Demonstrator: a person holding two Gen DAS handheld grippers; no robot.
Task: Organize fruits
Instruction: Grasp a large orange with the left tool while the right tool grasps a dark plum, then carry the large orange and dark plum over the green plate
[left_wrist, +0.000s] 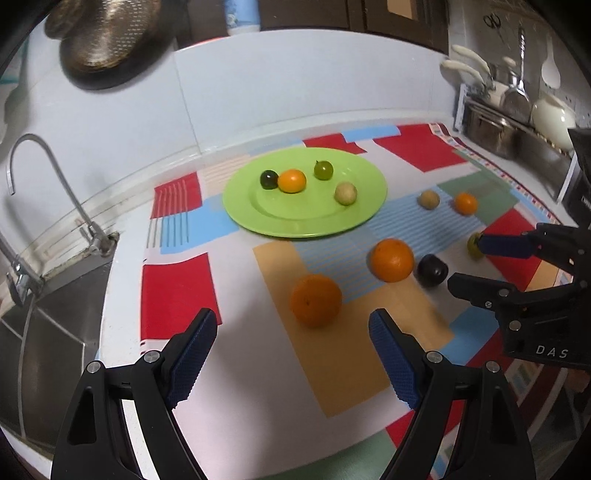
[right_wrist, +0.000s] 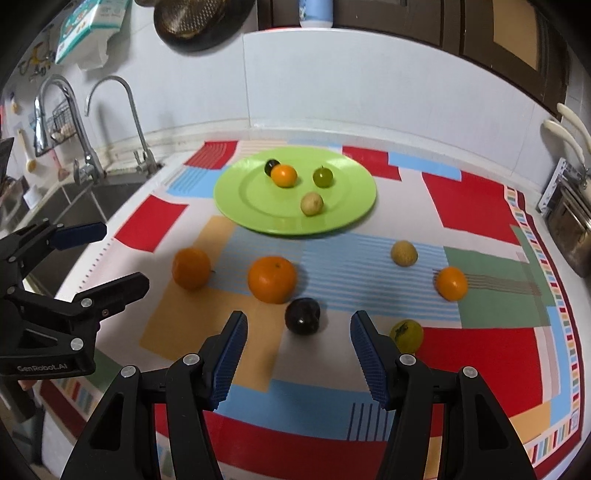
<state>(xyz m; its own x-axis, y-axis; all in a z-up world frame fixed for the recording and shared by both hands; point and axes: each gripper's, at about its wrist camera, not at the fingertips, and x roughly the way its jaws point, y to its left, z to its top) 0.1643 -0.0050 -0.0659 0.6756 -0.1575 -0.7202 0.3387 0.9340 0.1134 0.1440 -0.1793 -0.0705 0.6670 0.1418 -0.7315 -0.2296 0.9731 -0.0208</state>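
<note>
The left claw (left_wrist: 291, 328) stands apart and empty, with an orange (left_wrist: 315, 300) just ahead between its tips, likely lined up for a grab. The right claw (right_wrist: 299, 332), also apart, frames the plum (right_wrist: 303, 315). The plate (right_wrist: 240, 192) beyond holds four fruits.

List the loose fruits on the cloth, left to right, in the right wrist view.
Left orange → larger orange → dark plum → tan fruit → small orange.
</note>
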